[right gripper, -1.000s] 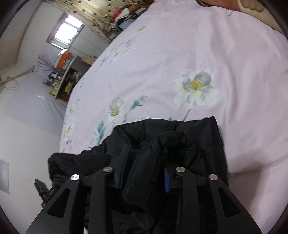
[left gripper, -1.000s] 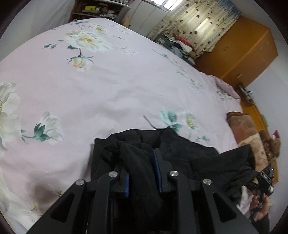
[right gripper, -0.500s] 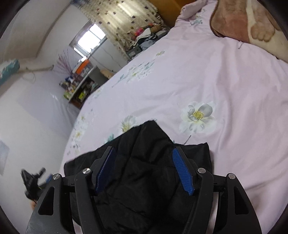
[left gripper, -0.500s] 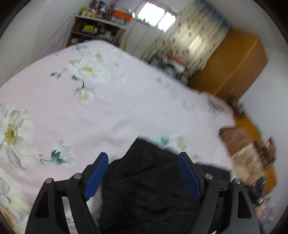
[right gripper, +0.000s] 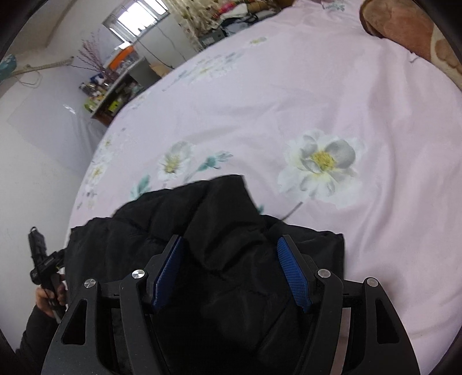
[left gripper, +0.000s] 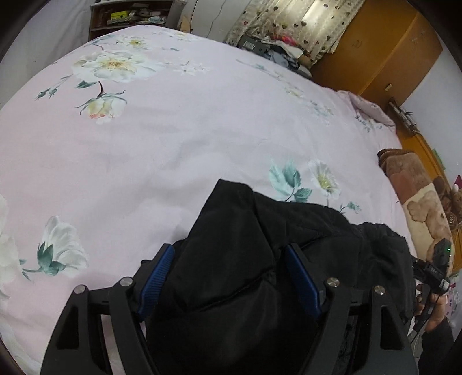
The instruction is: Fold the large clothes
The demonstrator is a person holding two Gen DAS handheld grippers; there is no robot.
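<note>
A black padded jacket lies bunched on the near edge of a pink floral bed sheet. It also shows in the right wrist view. My left gripper is open, its blue pads standing wide apart on either side of the jacket's fabric. My right gripper is open too, blue pads wide apart over the jacket. Neither holds the cloth. The right gripper shows at the right edge of the left wrist view, the left one at the left edge of the right wrist view.
A brown bear-print pillow lies at the bed's right side. An orange wardrobe and curtains stand beyond the bed. A cluttered shelf stands at the far corner.
One second ago both grippers were shut on the jacket. They have opened and let it go, and the jacket now rests on the bed.
</note>
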